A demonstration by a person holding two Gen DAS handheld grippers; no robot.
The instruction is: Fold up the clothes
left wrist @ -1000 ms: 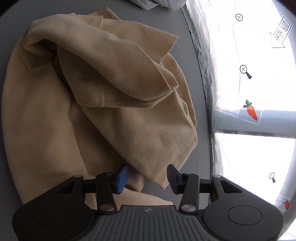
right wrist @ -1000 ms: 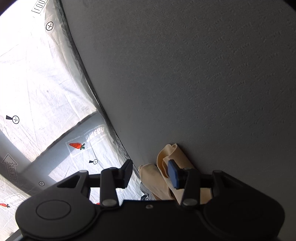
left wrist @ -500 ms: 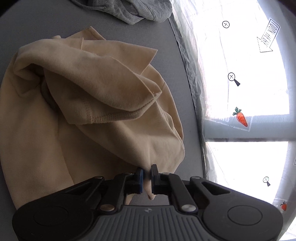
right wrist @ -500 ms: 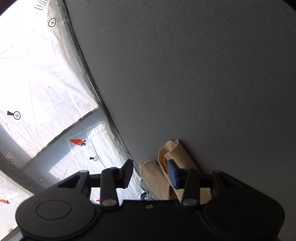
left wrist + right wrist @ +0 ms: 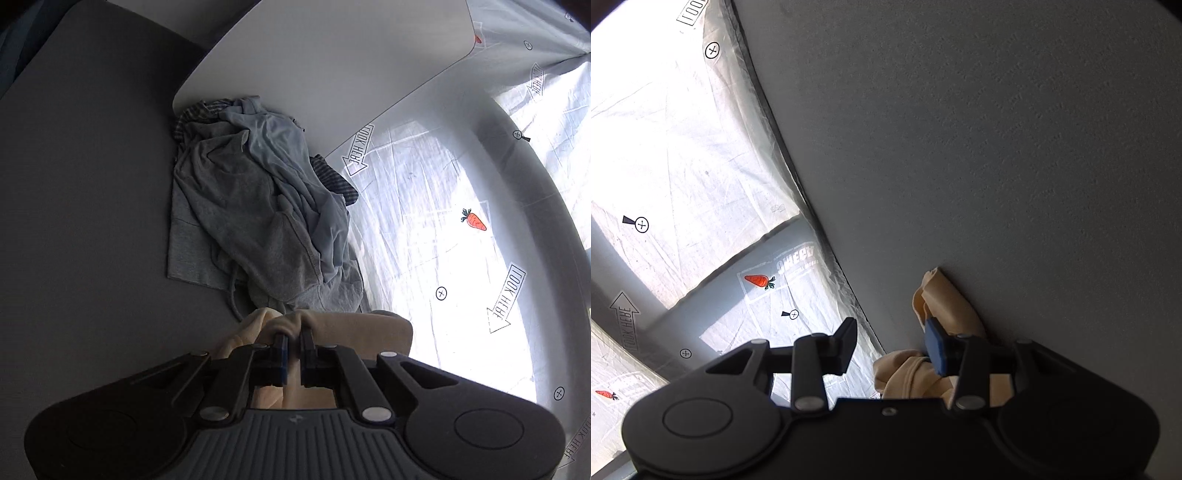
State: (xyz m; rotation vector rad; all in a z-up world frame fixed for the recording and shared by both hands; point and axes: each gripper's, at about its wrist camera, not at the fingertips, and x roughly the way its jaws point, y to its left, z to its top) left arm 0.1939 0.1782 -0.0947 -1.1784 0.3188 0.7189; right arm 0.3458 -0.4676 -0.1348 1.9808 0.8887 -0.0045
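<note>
the left gripper [image 5: 291, 341] is clenched on the beige cotton garment [image 5: 332, 325] at lower centre, below a grey clothes pile [image 5: 258, 206]. the right gripper [image 5: 892, 339] gapes, released, beige fabric beside it at lower right.

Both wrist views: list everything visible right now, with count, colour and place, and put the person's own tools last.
beige garment: one, beige, bunched at the left gripper in the left wrist view; a bunched part also shows by the right gripper.
pile of clothes: one heap, count of pieces unclear, grey, pale blue and a dark striped piece, on the grey surface beyond the beige garment.
grey surface: one, dark grey, under the clothes.
printed sheet: one, white with carrots, arrows and crossed circles, beside the grey surface.
left gripper: one, black, jaws shut on the beige garment.
right gripper: one, black with a blue pad, jaws apart, garment beside one finger.
</note>
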